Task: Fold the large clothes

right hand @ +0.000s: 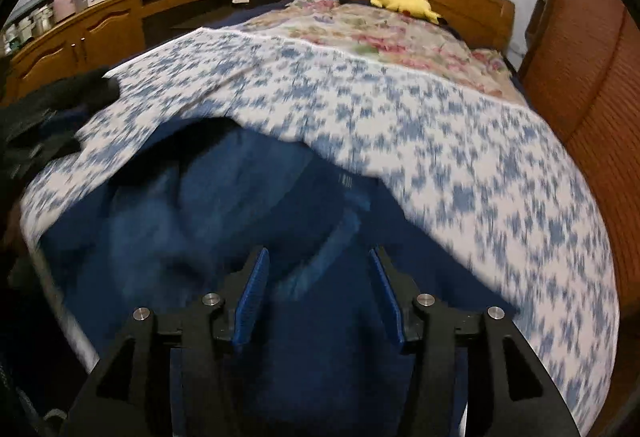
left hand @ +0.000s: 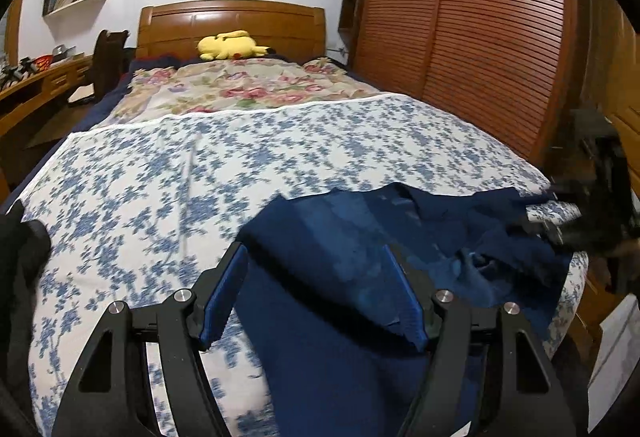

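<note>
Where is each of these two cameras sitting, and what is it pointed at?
Left wrist view: sits on the left gripper, looking up the bed over the navy garment; its open fingers show, the right gripper at the right edge.
Right wrist view: sits on the right gripper, low over the garment; its open fingers show.
Both share the yellow plush toy and headboard.

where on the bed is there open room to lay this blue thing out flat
Free: the blue-flowered sheet between the navy garment and the pink floral quilt, running across to the wardrobe side. Crowded: the near edge, where the garment lies bunched under both open grippers, left and right, with dark clothes piled at the near left corner.
</note>
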Motion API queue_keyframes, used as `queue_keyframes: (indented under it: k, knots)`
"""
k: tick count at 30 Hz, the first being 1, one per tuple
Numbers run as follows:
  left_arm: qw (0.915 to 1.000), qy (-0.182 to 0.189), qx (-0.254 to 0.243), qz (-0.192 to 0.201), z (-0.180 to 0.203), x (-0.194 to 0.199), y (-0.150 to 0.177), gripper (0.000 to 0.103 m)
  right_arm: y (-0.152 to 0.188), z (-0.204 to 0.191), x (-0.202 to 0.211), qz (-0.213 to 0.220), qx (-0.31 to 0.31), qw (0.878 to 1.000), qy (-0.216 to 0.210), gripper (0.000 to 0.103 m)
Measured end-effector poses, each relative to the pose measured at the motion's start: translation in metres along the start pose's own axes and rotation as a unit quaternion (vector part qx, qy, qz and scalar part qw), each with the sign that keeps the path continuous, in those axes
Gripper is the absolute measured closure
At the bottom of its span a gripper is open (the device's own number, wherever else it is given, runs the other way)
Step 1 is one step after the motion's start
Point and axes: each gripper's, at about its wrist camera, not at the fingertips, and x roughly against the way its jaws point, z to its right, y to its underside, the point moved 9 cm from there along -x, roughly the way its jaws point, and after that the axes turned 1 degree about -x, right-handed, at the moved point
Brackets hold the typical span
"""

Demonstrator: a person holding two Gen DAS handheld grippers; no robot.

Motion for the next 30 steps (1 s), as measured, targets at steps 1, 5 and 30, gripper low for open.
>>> queue_keyframes:
  k: [1, 5, 30]
  knots:
    - [1.0000, 0.002, -0.002, 0.000, 0.004, -0.002, -0.001, 0.033, 0.012, -0.002, 0.003, -0.005, -0.001, 1.000, 0.000, 0.050]
    - [0.9999, 0.009, -0.010, -0.003, 0.020, -0.008, -0.002, 0.033, 0.044, -0.002, 0.009, -0.022, -0.002, 1.000, -0.008, 0.050]
    - [0.9999, -0.012, 0.001, -0.009, 0.002, -0.009, 0.007, 0.033, -0.048, 0.033, -0.020, -0.026, 0.098, 0.990, 0.100, 0.097]
